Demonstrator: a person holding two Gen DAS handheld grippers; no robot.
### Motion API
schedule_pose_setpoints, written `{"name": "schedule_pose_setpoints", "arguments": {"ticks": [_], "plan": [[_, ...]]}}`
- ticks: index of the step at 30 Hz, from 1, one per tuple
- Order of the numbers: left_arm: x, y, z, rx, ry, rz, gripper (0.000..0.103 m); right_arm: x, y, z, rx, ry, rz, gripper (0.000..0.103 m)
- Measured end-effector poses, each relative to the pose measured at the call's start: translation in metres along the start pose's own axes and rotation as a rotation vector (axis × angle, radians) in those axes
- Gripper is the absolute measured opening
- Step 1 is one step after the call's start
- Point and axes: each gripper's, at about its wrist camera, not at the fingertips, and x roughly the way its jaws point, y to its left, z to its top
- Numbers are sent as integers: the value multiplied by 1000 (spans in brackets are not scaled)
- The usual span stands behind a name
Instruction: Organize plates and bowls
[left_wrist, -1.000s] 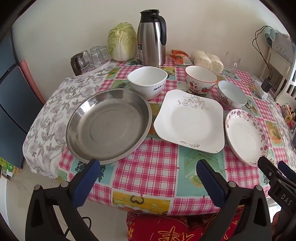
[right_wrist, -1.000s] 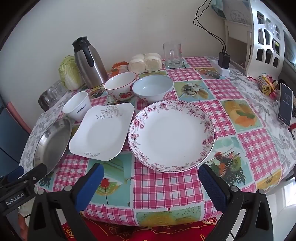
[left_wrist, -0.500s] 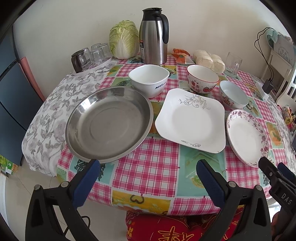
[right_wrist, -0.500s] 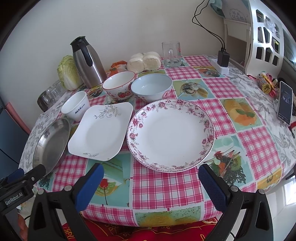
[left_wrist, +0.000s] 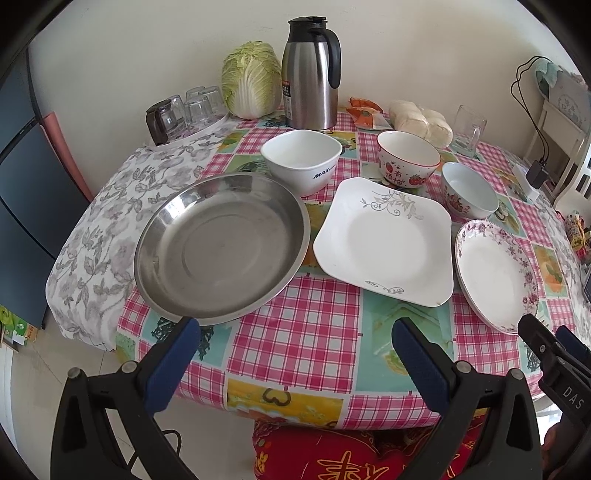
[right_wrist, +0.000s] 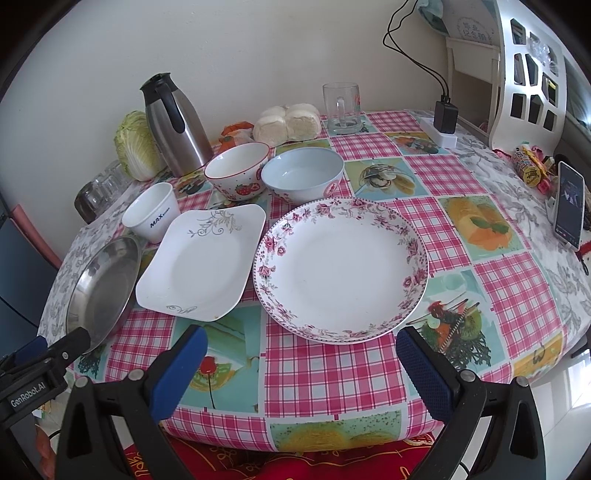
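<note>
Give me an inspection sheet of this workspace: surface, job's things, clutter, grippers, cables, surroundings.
Surface: round table under pink checked cloth.
Job's things: round steel pan, square white plate, floral-rimmed round plate, white MAX bowl, strawberry-print bowl, pale blue bowl; all separate, unstacked.
Clutter: steel thermos jug, cabbage, glasses, glass mug, buns, phone.
Grippers: left gripper and right gripper open, holding nothing.
Cables: black charger cable on wall.
Surroundings: white chair.
</note>
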Motion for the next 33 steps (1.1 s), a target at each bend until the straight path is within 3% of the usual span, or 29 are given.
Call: {"name": "schedule_pose_setpoints", "arguments": {"ticks": [33], "plan": [[0, 4, 1, -17, 7, -2, 103, 1, 3, -1, -5, 1, -2, 103]]}}
